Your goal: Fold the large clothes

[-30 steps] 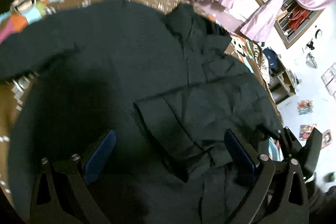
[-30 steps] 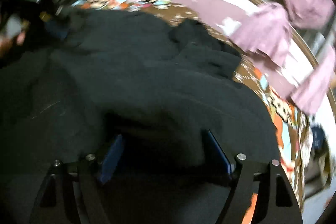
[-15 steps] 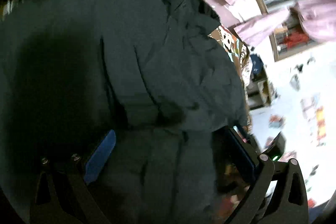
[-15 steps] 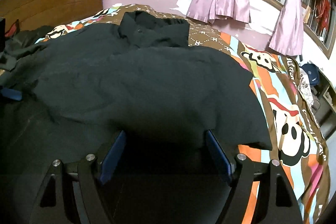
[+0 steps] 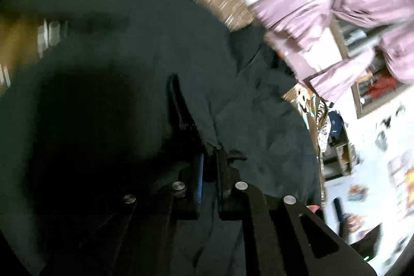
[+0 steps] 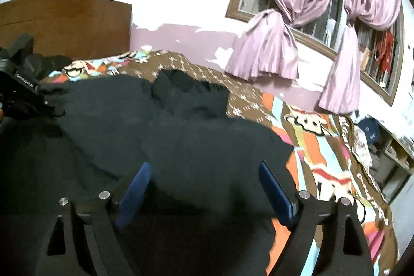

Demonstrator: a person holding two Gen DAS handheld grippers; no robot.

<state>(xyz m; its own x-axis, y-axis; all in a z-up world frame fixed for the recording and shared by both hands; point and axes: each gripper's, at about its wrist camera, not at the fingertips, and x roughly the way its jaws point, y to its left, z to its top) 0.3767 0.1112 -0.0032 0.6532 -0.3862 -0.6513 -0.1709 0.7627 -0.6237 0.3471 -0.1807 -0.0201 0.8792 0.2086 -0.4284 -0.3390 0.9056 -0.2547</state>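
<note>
A large black shirt [image 6: 165,136] lies spread over a patterned bedspread [image 6: 318,146], collar [image 6: 189,89] toward the far wall. In the left wrist view the black shirt [image 5: 124,74] fills most of the blurred frame. My left gripper [image 5: 211,162] is shut on a fold of its cloth, which rises in a ridge from between the fingers. My right gripper [image 6: 204,180] hovers open just above the shirt's near right part, blue pads wide apart and nothing between them. The left gripper's black body [image 6: 20,92] shows at the left edge of the right wrist view.
A wooden headboard [image 6: 64,22] stands at the far left. Pink tied curtains [image 6: 292,43] hang at a barred window on the right wall. A shelf with clutter [image 6: 383,146] sits beyond the bed's right edge. Bare bedspread lies to the right of the shirt.
My left gripper has gone from wide open to shut on a fold of the shirt, its view swinging fast. The right gripper stayed open and tilted up, showing more wall.
</note>
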